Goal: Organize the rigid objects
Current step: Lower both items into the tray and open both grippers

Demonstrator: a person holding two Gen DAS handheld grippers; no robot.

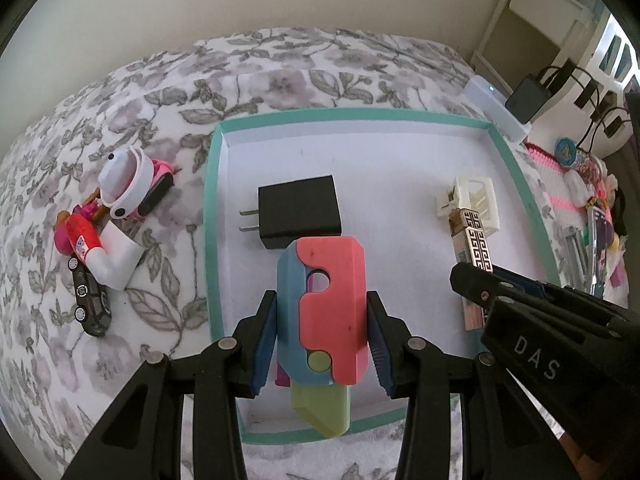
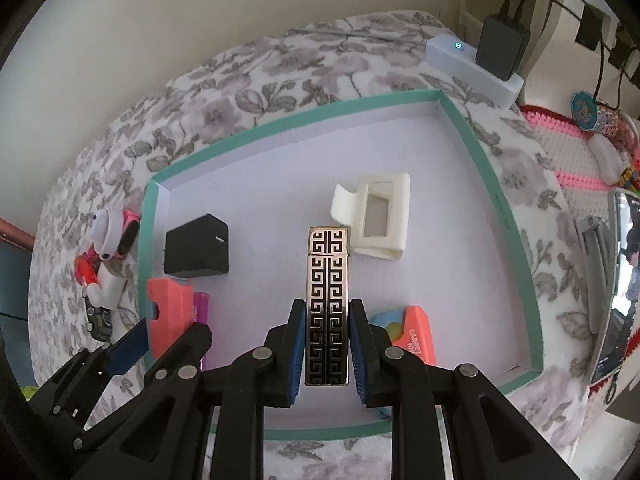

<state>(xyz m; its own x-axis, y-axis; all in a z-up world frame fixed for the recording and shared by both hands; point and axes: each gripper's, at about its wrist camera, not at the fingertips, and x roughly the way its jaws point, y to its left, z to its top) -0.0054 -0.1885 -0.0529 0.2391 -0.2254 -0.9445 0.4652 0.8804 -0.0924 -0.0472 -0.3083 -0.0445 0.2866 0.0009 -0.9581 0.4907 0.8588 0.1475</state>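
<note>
My left gripper (image 1: 322, 338) is clenched on the coral and blue toy (image 1: 328, 312); both blue pads press against its sides, and the jaws stand only as wide as the toy's body; a pale green blade part comes out at its near end. I hold this toy over the near part of the teal-rimmed tray (image 1: 212, 208), close to the front rim; whether it touches the white floor of the tray I cannot tell. Just beyond the toy lies the black plug adapter (image 1: 298, 210), with its two prongs pointing to the left wall of the tray.

My right gripper (image 2: 324, 350) is grasping the silver lighter (image 2: 327, 304), the one with the black key pattern; the jaws are narrow, closed on its lower half, and the lighter points away from me along the fingers. Its far end comes just beside the cream plastic clip (image 2: 378, 216), which lies on the tray floor toward the far right; from this view I cannot say if they touch. Under the right finger I see another coral and blue toy (image 2: 408, 334) lying in the tray, partly hidden.

Outside the tray, on the floral blanket (image 1: 280, 76) at the left, some toys lie together; a white and pink figure (image 1: 128, 184) and a small dark toy car (image 1: 90, 300) are close beside each other.
</note>
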